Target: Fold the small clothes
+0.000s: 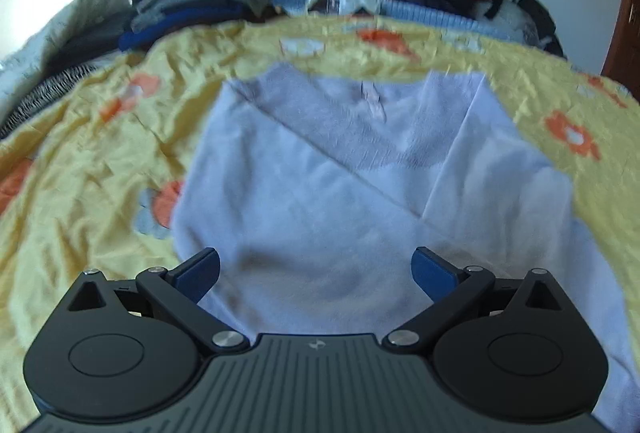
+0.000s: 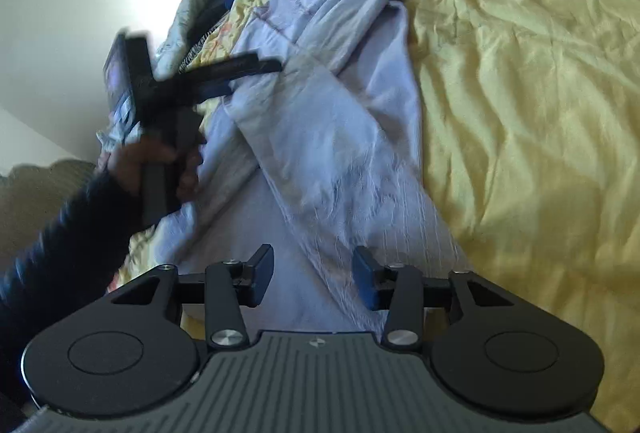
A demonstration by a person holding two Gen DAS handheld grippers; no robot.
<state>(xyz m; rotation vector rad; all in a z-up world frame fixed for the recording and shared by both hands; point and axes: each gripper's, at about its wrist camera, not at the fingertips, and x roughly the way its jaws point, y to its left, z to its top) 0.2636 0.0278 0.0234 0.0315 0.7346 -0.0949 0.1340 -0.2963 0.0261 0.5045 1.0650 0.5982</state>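
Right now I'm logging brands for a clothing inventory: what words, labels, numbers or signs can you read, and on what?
No readable text.
Garment: small tag near the neckline, too blurred to read.
Left gripper and right gripper: each body bears only a small embossed emblem, no letters.

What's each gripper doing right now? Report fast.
Left gripper: open, empty, over the white garment.
Right gripper: open, holding nothing, garment beneath it.
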